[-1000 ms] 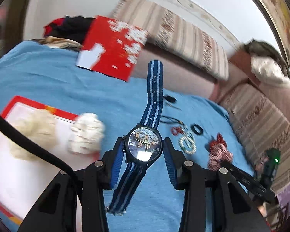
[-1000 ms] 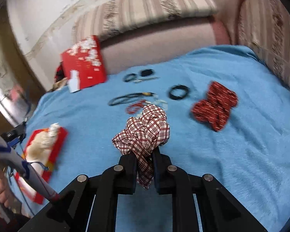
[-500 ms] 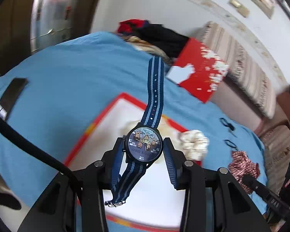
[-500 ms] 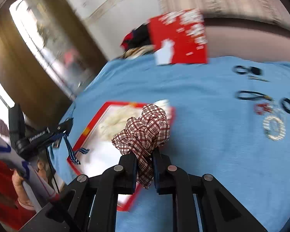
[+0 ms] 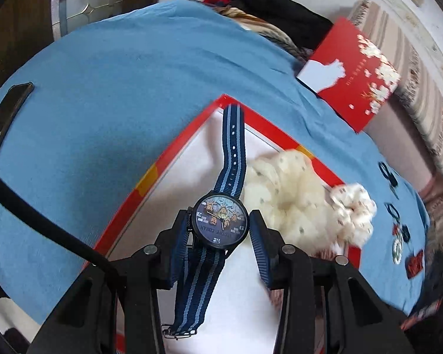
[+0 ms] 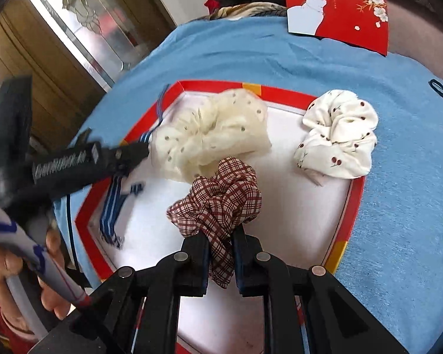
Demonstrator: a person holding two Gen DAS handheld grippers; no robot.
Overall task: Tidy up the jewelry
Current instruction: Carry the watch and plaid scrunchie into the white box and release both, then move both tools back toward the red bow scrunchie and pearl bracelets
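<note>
A watch [image 5: 220, 222] with a cartoon dial and a blue striped strap sits between the pads of my left gripper [image 5: 220, 227], which is shut on its case above the red-rimmed white tray [image 5: 174, 153]. In the right wrist view the same gripper [image 6: 118, 156] reaches over the tray's left corner, with the strap [image 6: 112, 206] dangling. My right gripper [image 6: 220, 244] is shut on a red plaid scrunchie [image 6: 218, 197] above the tray [image 6: 348, 215]. In the tray lie a cream dotted scrunchie [image 6: 209, 129] and a white cherry-print scrunchie [image 6: 339, 135].
The tray lies on a blue cloth [image 5: 118, 73]. A red card with a white cat [image 6: 339, 8] leans at the back, beside a pile of clothes [image 5: 265, 3]. Several hair ties and bracelets [image 5: 398, 236] lie to the right; a phone [image 5: 6, 118] at the left edge. A hand [image 6: 3, 268] holds the left tool.
Both grippers swung left from the spread of small items to above the tray, carrying the watch and the plaid scrunchie. Neither grip changed.
</note>
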